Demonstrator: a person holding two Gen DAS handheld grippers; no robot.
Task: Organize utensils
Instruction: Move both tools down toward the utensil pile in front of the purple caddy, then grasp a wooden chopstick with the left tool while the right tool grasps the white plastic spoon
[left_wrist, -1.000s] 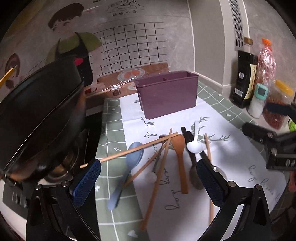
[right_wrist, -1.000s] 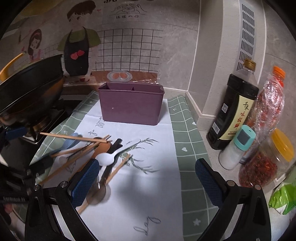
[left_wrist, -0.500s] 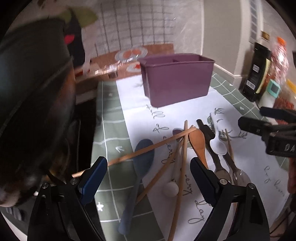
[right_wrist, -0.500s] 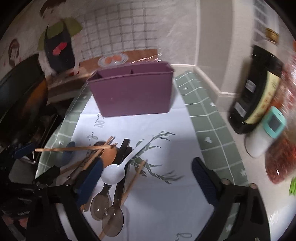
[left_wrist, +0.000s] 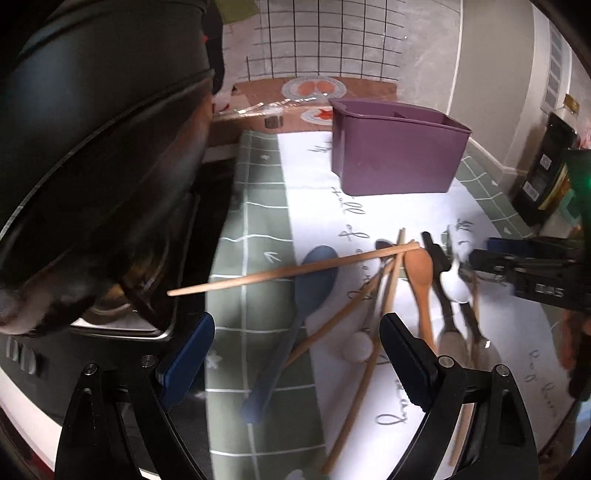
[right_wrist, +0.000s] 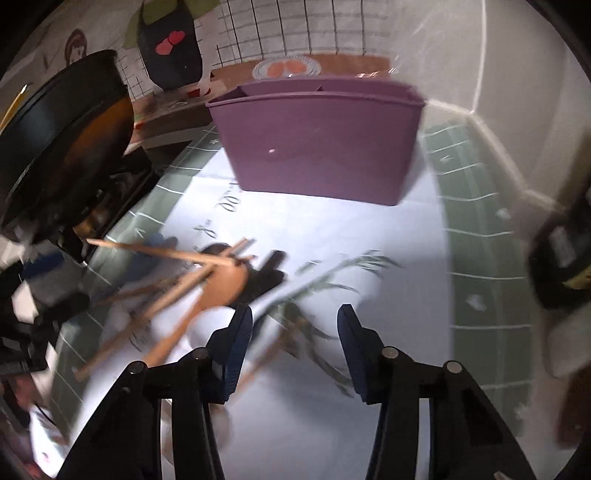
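Observation:
A purple utensil caddy (left_wrist: 399, 147) (right_wrist: 317, 144) stands at the back of a white mat. In front of it lies a loose pile: a blue spoon (left_wrist: 303, 295), wooden chopsticks (left_wrist: 291, 271) (right_wrist: 162, 253), a wooden spoon (left_wrist: 419, 273) (right_wrist: 221, 286), a white spoon (left_wrist: 456, 284) (right_wrist: 207, 328) and black-handled spoons (left_wrist: 443, 295). My left gripper (left_wrist: 297, 354) hangs open over the blue spoon and chopsticks without touching them. My right gripper (right_wrist: 295, 343) (left_wrist: 517, 266) is low over the pile's right edge, its jaws closing. A chopstick (right_wrist: 266, 356) lies below the gap; the pads press on nothing.
A black wok (left_wrist: 92, 166) (right_wrist: 62, 140) sits on a stove to the left, close to the left gripper. A dark sauce bottle (left_wrist: 546, 173) (right_wrist: 561, 251) and other jars stand at the right. The tiled wall rises behind the caddy.
Both grippers have dropped and tilted down toward the utensil pile. The right jaws have narrowed a lot. The left gripper has shifted left, nearer the wok. No utensil has moved.

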